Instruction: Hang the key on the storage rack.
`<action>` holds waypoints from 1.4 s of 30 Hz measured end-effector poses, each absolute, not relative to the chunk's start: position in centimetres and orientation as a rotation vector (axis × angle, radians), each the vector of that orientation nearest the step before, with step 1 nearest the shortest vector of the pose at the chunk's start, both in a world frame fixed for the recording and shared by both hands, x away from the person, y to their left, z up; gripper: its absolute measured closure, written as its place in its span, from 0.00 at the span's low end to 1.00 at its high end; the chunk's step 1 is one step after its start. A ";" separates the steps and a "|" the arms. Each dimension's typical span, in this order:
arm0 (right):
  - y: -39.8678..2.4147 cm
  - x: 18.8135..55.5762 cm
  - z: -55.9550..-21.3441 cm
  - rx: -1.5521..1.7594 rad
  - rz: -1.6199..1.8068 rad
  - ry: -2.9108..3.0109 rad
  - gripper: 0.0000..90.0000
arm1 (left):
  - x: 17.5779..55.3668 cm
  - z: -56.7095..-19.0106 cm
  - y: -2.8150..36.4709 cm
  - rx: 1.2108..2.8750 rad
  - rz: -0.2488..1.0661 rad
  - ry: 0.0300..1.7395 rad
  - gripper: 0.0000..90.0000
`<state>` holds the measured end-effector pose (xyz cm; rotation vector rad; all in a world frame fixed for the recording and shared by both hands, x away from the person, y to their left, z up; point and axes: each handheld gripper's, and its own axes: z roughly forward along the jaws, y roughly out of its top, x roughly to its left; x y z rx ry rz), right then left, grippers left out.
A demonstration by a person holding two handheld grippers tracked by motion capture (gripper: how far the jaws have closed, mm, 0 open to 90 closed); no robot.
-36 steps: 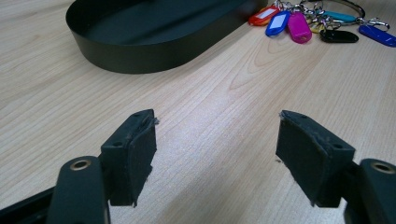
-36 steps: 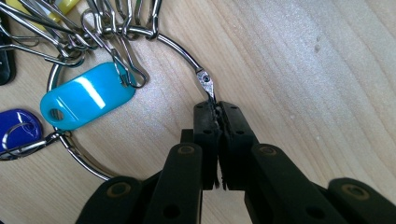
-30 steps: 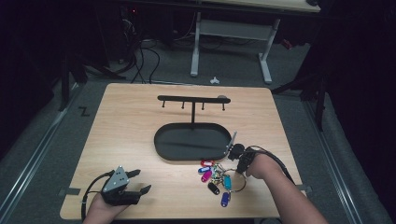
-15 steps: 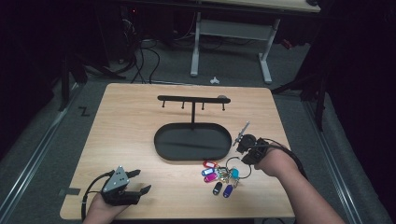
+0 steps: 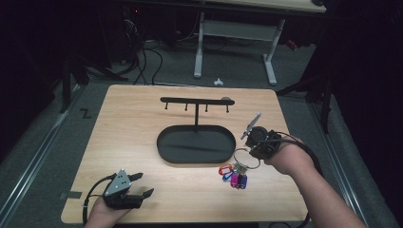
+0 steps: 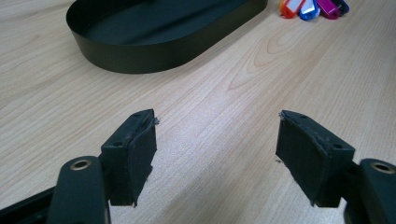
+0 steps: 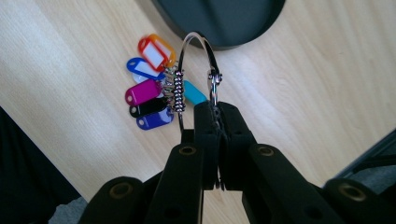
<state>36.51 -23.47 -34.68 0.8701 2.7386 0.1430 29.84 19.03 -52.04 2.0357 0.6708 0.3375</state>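
A metal key ring (image 7: pixel 196 42) carries several coloured key tags (image 7: pixel 149 93). My right gripper (image 7: pixel 216 109) is shut on the ring's lower part and holds it tilted up off the wood. From above, the right gripper (image 5: pixel 259 140) is just right of the black oval tray (image 5: pixel 176 149), with the ring (image 5: pixel 247 159) below it and the tags (image 5: pixel 233 175) resting on the table. A black hook bar (image 5: pixel 195 100) on a post rises from the tray. My left gripper (image 5: pixel 128 190) stands open near the front left edge, holding nothing.
In the left gripper view, the open gripper (image 6: pixel 217 123) faces the tray wall (image 6: pixel 163 51), with the tags (image 6: pixel 308 7) at the top right. The wooden table (image 5: pixel 133 123) has bare wood on its left half. Desk legs and cables lie on the floor beyond.
My right gripper has moved away from the front edge and slightly right, lifting the ring; the tags slid right with it. The left gripper has stayed still.
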 end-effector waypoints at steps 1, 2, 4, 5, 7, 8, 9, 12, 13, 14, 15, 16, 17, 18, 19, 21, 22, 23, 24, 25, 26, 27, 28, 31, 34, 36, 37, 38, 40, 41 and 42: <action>-23.5 36.5 -34.3 0.868 0.152 2.734 0.98 | 29.8 -52.1 19.0 2.033 0.341 0.672 0.32; -23.5 36.5 -33.9 0.867 0.155 2.727 0.98 | 29.8 -52.1 19.0 2.032 0.340 0.673 0.32; -23.5 36.5 -33.2 0.859 0.154 2.716 0.98 | 29.8 -52.1 19.1 2.032 0.340 0.674 0.32; -23.5 36.5 -32.8 0.860 0.154 2.708 0.98 | 29.9 -52.1 19.1 2.033 0.341 0.673 0.32; -23.4 36.5 -32.1 0.854 0.152 2.697 0.98 | 29.9 -52.0 19.1 2.032 0.341 0.674 0.32; -23.4 36.5 -31.9 0.848 0.152 2.693 0.98 | 29.9 -52.0 19.1 2.031 0.342 0.674 0.32; -23.4 36.5 -31.6 0.846 0.149 2.688 0.98 | 29.9 -52.0 19.1 2.031 0.342 0.675 0.32; -23.4 36.5 -31.1 0.845 0.148 2.682 0.98 | 29.8 -52.0 19.1 2.028 0.345 0.675 0.32; -23.4 36.5 -30.6 0.852 0.147 2.674 0.98 | 29.8 -52.0 19.2 2.030 0.345 0.673 0.32; -23.4 36.5 -30.4 0.846 0.145 2.672 0.98 | 29.8 -52.0 19.2 2.028 0.344 0.675 0.32; -23.4 36.5 -30.2 0.846 0.144 2.669 0.98 | 29.8 -52.0 19.3 2.029 0.341 0.676 0.32; -23.4 36.5 -30.2 0.846 0.144 2.669 0.98 | 29.8 -52.0 19.3 2.029 0.341 0.676 0.32; -23.2 36.5 -29.8 0.845 0.144 2.664 0.98 | 29.9 -52.0 19.3 2.028 0.341 0.677 0.32; -23.2 36.5 -29.6 0.840 0.143 2.663 0.98 | 29.9 -52.0 19.3 2.027 0.342 0.677 0.32; -23.1 36.5 -29.5 0.839 0.145 2.662 0.98 | 29.9 -52.0 19.2 2.024 0.345 0.675 0.32; -22.9 36.6 -29.2 0.834 0.139 2.658 0.98 | 30.0 -51.9 19.2 2.017 0.348 0.676 0.32; -22.9 36.6 -29.1 0.839 0.141 2.656 0.98 | 30.0 -51.9 19.2 2.009 0.353 0.677 0.32; -22.8 36.7 -29.0 0.837 0.137 2.654 0.98 | 30.1 -51.8 19.1 2.008 0.352 0.677 0.32; -22.7 36.7 -28.9 0.837 0.138 2.653 0.98 | 30.1 -51.8 19.1 2.006 0.349 0.676 0.32; -22.6 36.8 -28.8 0.840 0.143 2.652 0.98 | 30.2 -51.8 19.0 2.003 0.349 0.676 0.32; -22.5 36.8 -28.7 0.836 0.143 2.651 0.98 | 30.2 -51.8 19.0 2.007 0.345 0.675 0.32; -22.4 36.9 -28.6 0.834 0.143 2.650 0.98 | 30.2 -51.8 19.0 2.006 0.346 0.674 0.32; -22.4 36.9 -28.6 0.834 0.143 2.650 0.98 | 30.2 -51.8 19.0 2.006 0.346 0.674 0.32; -22.0 37.0 -28.4 0.836 0.147 2.651 0.98 | 30.1 -51.8 19.0 2.007 0.349 0.672 0.32; -21.7 37.2 -28.2 0.819 0.147 2.656 0.98 | 30.2 -51.8 19.1 2.002 0.345 0.675 0.32; -21.6 37.2 -28.2 0.818 0.146 2.655 0.98 | 30.2 -51.9 19.1 2.003 0.345 0.677 0.32; -21.4 37.3 -28.1 0.819 0.145 2.657 0.98 | 30.2 -51.9 19.1 2.003 0.344 0.680 0.32; -21.4 37.4 -28.0 0.816 0.146 2.656 0.98 | 30.1 -51.9 19.1 2.003 0.346 0.679 0.32; -21.2 37.5 -28.0 0.818 0.145 2.657 0.98 | 30.0 -51.8 19.1 2.006 0.350 0.675 0.32; -21.2 37.6 -27.9 0.808 0.144 2.657 0.98 | 30.0 -51.8 19.2 2.007 0.352 0.676 0.32; -21.1 37.8 -27.9 0.803 0.143 2.658 0.98 | 30.0 -51.8 19.2 2.007 0.352 0.676 0.32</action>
